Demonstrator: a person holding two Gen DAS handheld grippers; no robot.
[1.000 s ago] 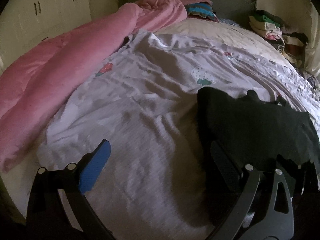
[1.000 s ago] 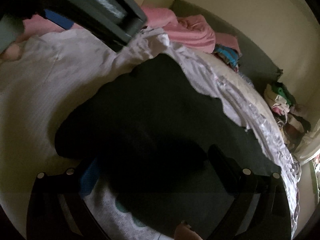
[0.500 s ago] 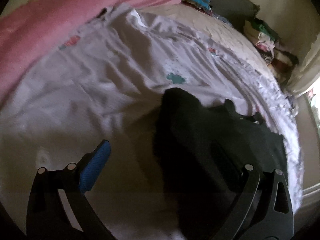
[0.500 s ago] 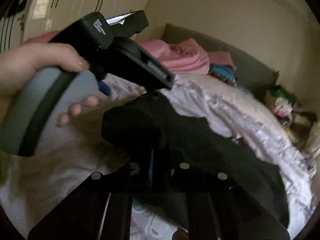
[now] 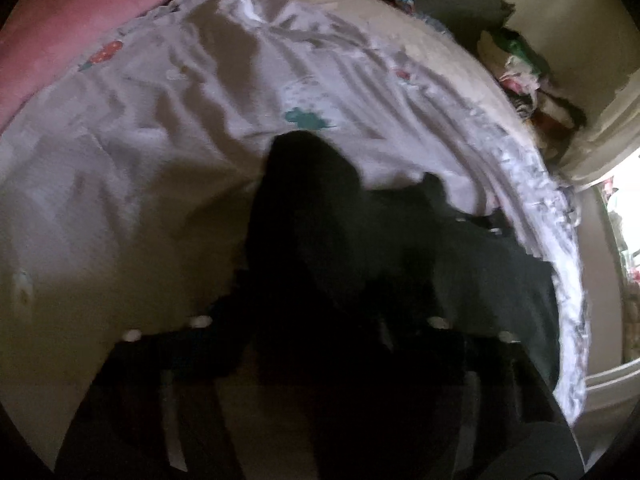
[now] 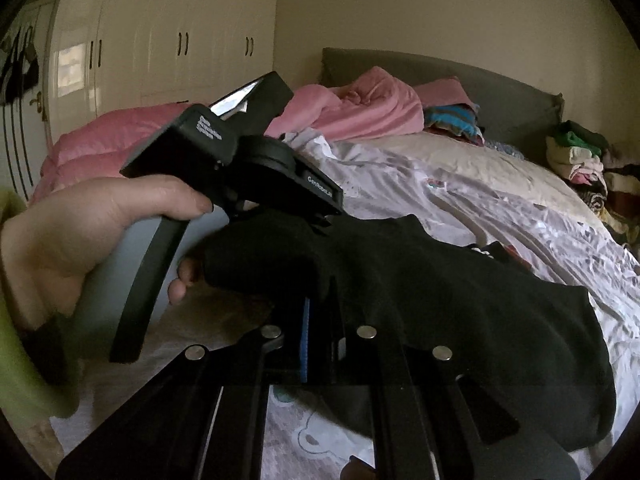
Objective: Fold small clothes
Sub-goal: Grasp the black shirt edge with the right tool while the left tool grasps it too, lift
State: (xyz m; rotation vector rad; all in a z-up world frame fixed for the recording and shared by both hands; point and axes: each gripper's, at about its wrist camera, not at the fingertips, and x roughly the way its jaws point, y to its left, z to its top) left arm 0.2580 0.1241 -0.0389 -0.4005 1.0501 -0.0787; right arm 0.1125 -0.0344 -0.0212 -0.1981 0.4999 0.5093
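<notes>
A black garment lies on the pale printed bedsheet, its near edge lifted. My right gripper is shut on that near edge, cloth pinched beside the blue pad. A hand holds my left gripper over the garment's left end. In the left wrist view the left gripper is dark and blurred. Its jaws are closing, with a bunched fold of the black garment between them. Whether the pads touch the cloth is hidden in shadow.
A pink duvet is heaped along the bed's far left side. A stack of folded clothes sits at the far right by the grey headboard. White wardrobes stand beyond the bed. The sheet's right edge drops to the floor.
The left gripper dipped onto the garment's left end and its jaws narrowed around the cloth. The right gripper shut on the near edge and rose with it.
</notes>
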